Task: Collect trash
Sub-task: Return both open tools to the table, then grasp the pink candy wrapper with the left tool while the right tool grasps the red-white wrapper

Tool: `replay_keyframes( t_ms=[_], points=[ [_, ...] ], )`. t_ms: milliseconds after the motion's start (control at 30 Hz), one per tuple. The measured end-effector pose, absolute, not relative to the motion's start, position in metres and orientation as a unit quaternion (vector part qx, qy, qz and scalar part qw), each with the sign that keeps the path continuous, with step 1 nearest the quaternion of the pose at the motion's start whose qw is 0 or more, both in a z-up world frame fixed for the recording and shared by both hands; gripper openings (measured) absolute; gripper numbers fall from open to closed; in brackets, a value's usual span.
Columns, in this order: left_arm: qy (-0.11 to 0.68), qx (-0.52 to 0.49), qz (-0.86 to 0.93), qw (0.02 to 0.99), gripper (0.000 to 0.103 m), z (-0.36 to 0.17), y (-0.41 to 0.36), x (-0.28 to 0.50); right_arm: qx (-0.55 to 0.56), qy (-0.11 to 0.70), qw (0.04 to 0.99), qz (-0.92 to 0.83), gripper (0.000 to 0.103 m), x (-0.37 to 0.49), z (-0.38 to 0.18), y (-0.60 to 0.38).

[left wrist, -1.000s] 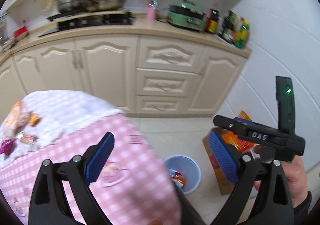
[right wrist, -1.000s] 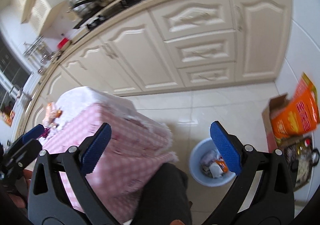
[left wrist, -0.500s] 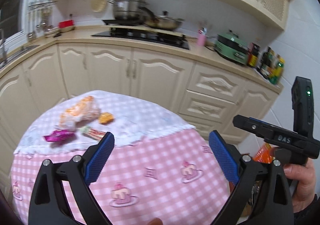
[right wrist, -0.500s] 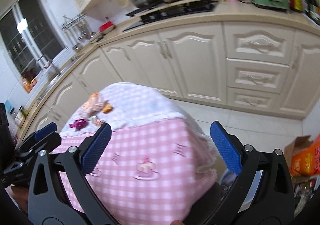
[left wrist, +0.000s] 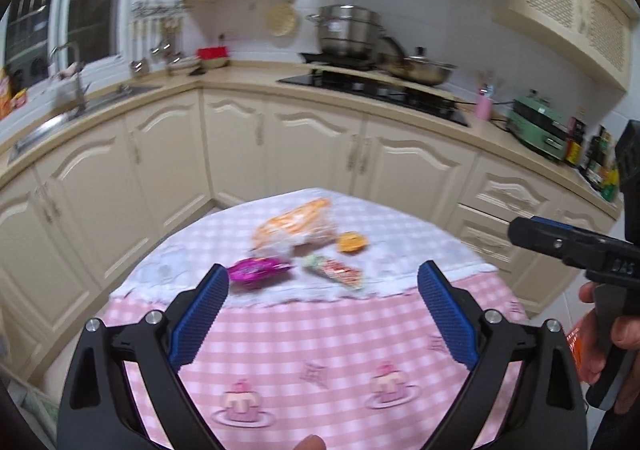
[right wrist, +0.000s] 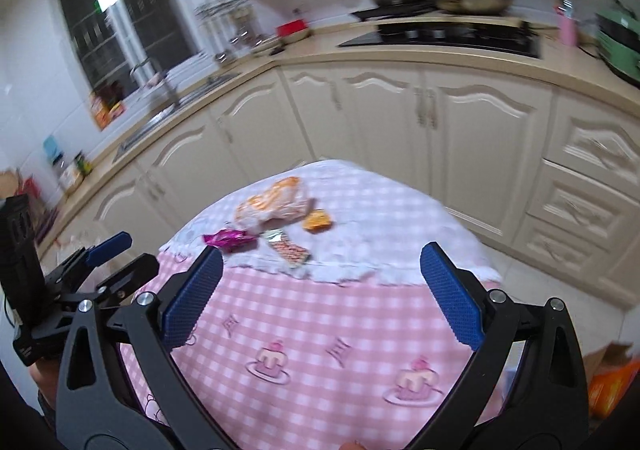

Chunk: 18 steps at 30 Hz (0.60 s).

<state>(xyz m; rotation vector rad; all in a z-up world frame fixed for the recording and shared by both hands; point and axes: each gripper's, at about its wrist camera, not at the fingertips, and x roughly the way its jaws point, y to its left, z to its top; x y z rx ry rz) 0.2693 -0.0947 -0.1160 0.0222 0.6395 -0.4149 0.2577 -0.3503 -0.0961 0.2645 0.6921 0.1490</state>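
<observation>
1. Cream kitchen cabinets point(left wrist: 304, 153) with a beige counter run behind everything, carrying a black hob point(left wrist: 376, 89) with steel pots point(left wrist: 348, 29) and a green appliance point(left wrist: 540, 129).
2. The tabletop point(left wrist: 320, 338), covered in a pink-and-white checked cloth with cake prints and a white lace top layer, stands in front of those cabinets and serves as the landmark here.
3. The left tool point(left wrist: 323, 314), black-framed with blue ribbed pads, hovers over the tabletop's near edge, fingers spread wide with nothing between them.
4. The right tool point(right wrist: 320, 296), of the same build, hangs over the same near edge, likewise spread wide and empty; in the left wrist view it appears off the tabletop's right side point(left wrist: 568, 246), held in a hand point(left wrist: 612, 350).
5. A crumpled clear-and-orange plastic bag point(left wrist: 296, 228) lies on the tabletop's far, white part.
6. A red-and-green patterned snack wrapper point(left wrist: 334, 270) lies just nearer than the bag, angled.
7. A shiny magenta foil wrapper point(left wrist: 256, 270) lies to the left of that, close to the left tool's left pad in the picture.
8. A small orange packet point(left wrist: 352, 242) lies just right of the bag.
</observation>
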Motion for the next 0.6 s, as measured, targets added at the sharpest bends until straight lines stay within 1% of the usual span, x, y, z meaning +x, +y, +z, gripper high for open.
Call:
replay_keyframes(
  t_ms=[67, 233, 433, 600],
  points=[
    [0.322, -0.007, -0.193, 0.927, 0.094, -0.127, -0.075, 0.282, 0.118, 0.346, 0.927, 0.086, 0.097, 0.269, -0.102, -0.337],
    [0.341, -0.001, -0.184, 0.922, 0.094, -0.153, -0.059, 0.31, 0.093, 0.376, 0.917, 0.099, 0.097, 0.303, -0.125, -0.314],
    [0.365, 0.035, -0.182, 0.912, 0.094, -0.192, -0.069, 0.364, 0.088, 0.416, 0.9, 0.094, 0.097, 0.336, -0.163, -0.312],
    [0.388, 0.055, -0.215, 0.895, 0.094, -0.218, -0.08, 0.403, 0.081, 0.44, 0.89, 0.091, 0.097, 0.355, -0.187, -0.314]
  ],
)
